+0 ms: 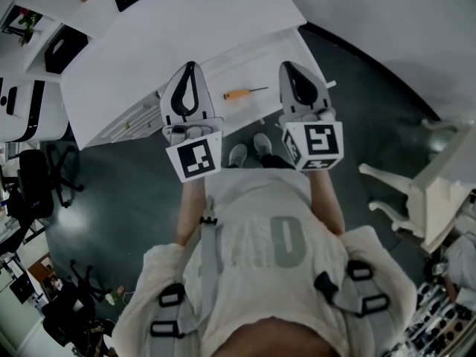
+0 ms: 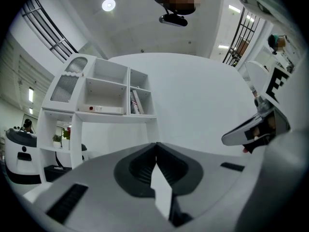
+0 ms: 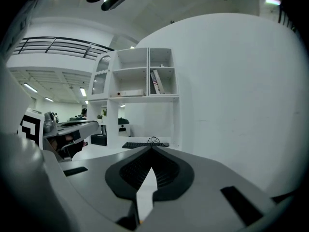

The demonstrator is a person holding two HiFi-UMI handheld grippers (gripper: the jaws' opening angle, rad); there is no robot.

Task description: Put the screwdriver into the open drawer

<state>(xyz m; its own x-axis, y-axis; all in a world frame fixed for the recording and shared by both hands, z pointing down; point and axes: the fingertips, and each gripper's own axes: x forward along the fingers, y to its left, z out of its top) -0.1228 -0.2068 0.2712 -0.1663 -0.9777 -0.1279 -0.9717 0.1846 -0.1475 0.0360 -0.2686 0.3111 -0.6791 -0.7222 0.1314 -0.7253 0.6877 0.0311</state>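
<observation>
Item: screwdriver (image 1: 244,92), orange handle and thin dark shaft, lying flat just above centre of the head view.
Location: on the white pulled-out panel that reads as the open drawer (image 1: 227,73), just below the edge of the surface (image 1: 186,28). It lies between the two gripper tips in the picture and touches neither.
Left hand-held gripper (image 1: 191,65): jaws pressed together at the tips, nothing between them, pointing out over the drawer.
Right hand-held gripper (image 1: 290,65): jaws pressed together, nothing pinched, held level beside the left one.
Step in hand: judged to be either finished or not begun. The tool seems to rest inside the drawer and neither gripper holds anything.
Next move: if the tool is indeed in the drawer, only drawing both grippers back. If it lies on a ledge instead, one gripper must spread its jaws, tip downward and come to the orange handle.
Hard to make out: drawer walls are white on white, so its depth and front rim are unclear.
Cut off: both gripper views look over the surface at a shelf unit (image 2: 106,91) and wall, and neither clearly shows the tool or the drawer.
Hidden: the drawer's near edge sits behind the grippers and their marker cubes.
</observation>
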